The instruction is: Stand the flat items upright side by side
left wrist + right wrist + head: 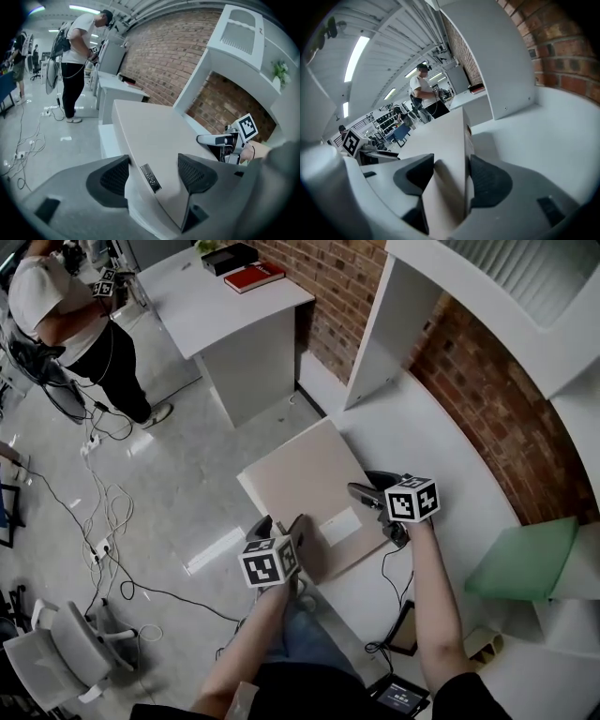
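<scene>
A large flat beige box lies tilted, part over the white ledge and part over the floor. My left gripper straddles its near left corner. In the left gripper view the box runs between the jaws of that gripper; the left pad meets its labelled edge and the right pad stands off its top face. My right gripper holds the box's right edge. In the right gripper view both pads of this gripper press on the box.
A white upright panel stands on the ledge against the brick wall. A green flat item lies at the right. A desk with a red book, a person, floor cables and a chair are at the left.
</scene>
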`<state>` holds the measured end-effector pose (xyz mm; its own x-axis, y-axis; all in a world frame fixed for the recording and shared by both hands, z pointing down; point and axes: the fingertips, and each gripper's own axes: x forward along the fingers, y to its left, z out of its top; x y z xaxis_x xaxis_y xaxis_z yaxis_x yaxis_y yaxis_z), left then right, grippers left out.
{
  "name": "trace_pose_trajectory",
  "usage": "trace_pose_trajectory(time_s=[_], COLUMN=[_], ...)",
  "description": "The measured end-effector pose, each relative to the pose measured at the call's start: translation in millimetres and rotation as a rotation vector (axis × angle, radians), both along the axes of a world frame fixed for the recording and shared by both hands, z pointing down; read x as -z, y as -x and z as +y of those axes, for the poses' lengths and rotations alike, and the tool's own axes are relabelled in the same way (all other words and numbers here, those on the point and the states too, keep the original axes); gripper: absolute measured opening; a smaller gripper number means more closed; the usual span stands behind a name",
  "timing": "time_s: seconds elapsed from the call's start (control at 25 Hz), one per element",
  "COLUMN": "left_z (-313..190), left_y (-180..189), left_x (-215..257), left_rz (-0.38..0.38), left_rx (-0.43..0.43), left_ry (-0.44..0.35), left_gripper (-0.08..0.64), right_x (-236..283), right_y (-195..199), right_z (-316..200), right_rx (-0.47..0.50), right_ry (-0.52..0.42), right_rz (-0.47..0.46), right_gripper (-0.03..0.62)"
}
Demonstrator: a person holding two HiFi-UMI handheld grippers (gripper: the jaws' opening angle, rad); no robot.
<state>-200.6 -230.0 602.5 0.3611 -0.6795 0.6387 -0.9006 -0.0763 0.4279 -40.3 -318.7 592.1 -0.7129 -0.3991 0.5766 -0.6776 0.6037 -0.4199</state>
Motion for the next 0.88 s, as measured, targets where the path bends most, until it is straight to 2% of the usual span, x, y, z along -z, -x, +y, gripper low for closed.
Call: trace_pose_trajectory(time_s=[0.24, 0.4, 0.6, 0.88], left_z=[-12, -20, -23, -27], left_y=[-5, -18, -55, -123], left_x=[30, 53, 78, 114], left_rz=[-0.015, -0.020, -0.019, -0.020], left_rx=[-0.056, -0.126, -0.254, -0.485], left_ry=[-0.086, -0.155, -0.271, -0.489], left_gripper=[0.322, 0.322, 0.322, 0.322], right_x=[44, 76, 109, 141], right_y=[-15, -33, -73, -136], right_z=[12, 27, 56, 109], right_rx=[-0.111, -0.214, -0.380, -0.663], right_ry=[-0.146, -0.272, -0.434, -0.658], right_rz=[-0.002, 0.025, 0.040, 0.078], right_gripper=[0.232, 0.229, 0.227, 0.225])
